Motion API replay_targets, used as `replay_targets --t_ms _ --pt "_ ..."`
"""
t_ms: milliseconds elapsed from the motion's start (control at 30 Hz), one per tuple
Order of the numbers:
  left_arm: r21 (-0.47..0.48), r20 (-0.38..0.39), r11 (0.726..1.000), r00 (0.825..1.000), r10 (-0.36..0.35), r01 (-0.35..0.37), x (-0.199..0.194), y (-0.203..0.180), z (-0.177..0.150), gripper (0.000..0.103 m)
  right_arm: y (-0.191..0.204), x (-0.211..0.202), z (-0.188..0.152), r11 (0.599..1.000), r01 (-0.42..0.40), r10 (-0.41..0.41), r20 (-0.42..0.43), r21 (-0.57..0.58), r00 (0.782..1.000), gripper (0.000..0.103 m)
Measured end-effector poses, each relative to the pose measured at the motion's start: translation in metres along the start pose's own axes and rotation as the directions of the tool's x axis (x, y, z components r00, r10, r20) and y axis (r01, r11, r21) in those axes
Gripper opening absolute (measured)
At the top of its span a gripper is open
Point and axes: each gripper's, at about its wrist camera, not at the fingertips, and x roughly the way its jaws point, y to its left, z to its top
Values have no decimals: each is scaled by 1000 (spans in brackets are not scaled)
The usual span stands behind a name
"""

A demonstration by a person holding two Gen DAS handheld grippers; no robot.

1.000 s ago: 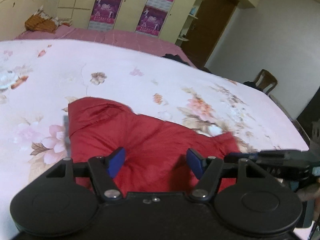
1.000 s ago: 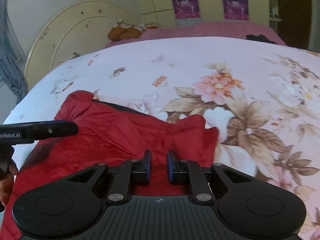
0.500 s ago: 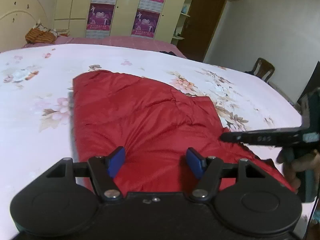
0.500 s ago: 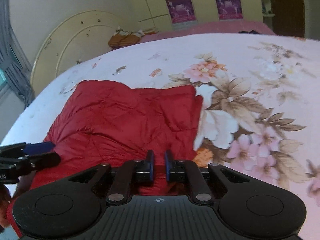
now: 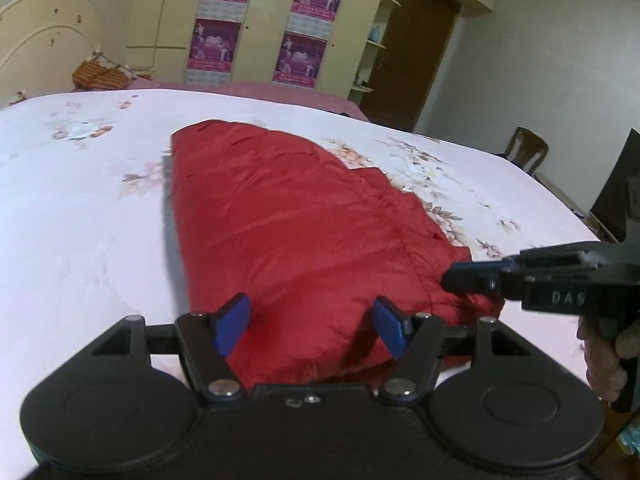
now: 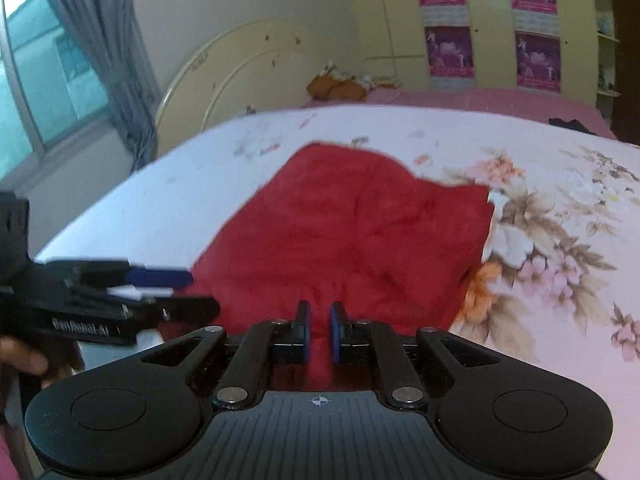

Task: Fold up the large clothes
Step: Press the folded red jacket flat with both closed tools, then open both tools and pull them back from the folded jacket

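Blurring softens the whole right wrist view, so the red garment (image 6: 360, 232) there shows little of its creases or stitching, and its near edge is hidden behind the right gripper (image 6: 319, 334) body at 6 o'clock. In the left wrist view the garment's (image 5: 304, 236) near end likewise disappears under the black housing of the left gripper (image 5: 314, 326), and the right gripper (image 5: 472, 276) enters from 3 o'clock, cut off by the frame edge, with part of the hand (image 5: 612, 360) that carries it visible at 4 o'clock. The garment lies spread on the floral bedsheet (image 5: 80, 216), running from 6 o'clock up toward 12 o'clock in both views. The left gripper's blue fingers (image 5: 232, 322) stand spread apart with nothing pinched; red fabric shows in the gap between them, but whether the pads touch it cannot be told. The right gripper's fingers (image 6: 303, 330) are nearly pressed together, having just been closing, with only a narrow slit left; red cloth shows through that slit, yet the blur leaves it unclear whether any fold is caught. From the left wrist view, the right gripper's tip sits at the garment's right corner, around 3 o'clock. In the right wrist view the left gripper (image 6: 176, 292) reaches in from 9 o'clock to the garment's left edge. A headboard (image 6: 240, 76) and wardrobe with posters (image 5: 260, 28) stand beyond the bed.
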Motion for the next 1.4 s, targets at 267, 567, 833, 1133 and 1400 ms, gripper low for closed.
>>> replay_targets --t_ms 267,567,833,1133,1400 --pt "-23 10 999 1000 26 -26 0 11 -23 66 -14 10 -27 998 63 -62 -45 26 997 9" --pt "-24 -6 997 997 75 -75 9 10 -27 70 -22 18 -38 996 66 -62 -65 60 996 9" --pt "-16 -11 995 995 97 -97 10 5 -27 70 -23 24 -39 996 63 -58 -73 61 996 9" --pt "-69 64 977 976 207 -202 -29 -22 -17 103 -17 -21 -27 994 76 -73 -40 84 997 13" --pt "-83 181 971 955 236 -225 -96 -87 -41 103 0 -108 -55 974 198 -207 78 115 975 102"
